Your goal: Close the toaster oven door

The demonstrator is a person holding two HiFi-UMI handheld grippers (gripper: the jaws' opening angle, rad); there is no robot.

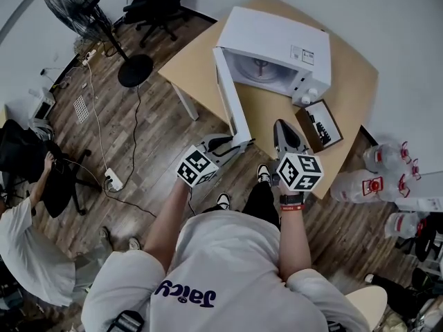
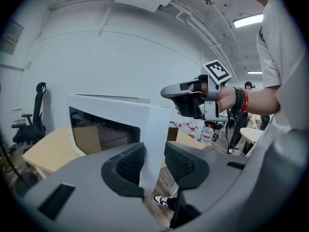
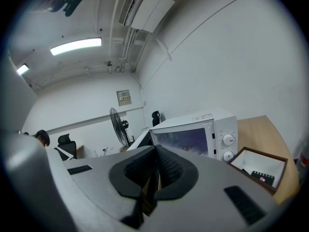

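A white toaster oven [image 1: 277, 47] stands on the wooden table [image 1: 346, 75]. Its door [image 1: 230, 95] is swung out toward me past the table's edge. My left gripper [image 1: 239, 144] is at the door's free end. In the left gripper view the door [image 2: 116, 120] has its edge filling the gap between the left gripper [image 2: 154, 161] pads, which are shut on it. My right gripper [image 1: 282, 124] hovers over the table's near edge, right of the door, pads together and holding nothing. In the right gripper view the right gripper [image 3: 157, 158] points at the oven [image 3: 207, 129].
A dark-framed tray [image 1: 320, 124] with a black item lies on the table right of the oven. Large water bottles [image 1: 377, 178] stand on the floor at right. A standing fan [image 1: 83, 9], office chairs [image 1: 156, 2], a power strip [image 1: 113, 180] and a seated person [image 1: 28, 213] are at left.
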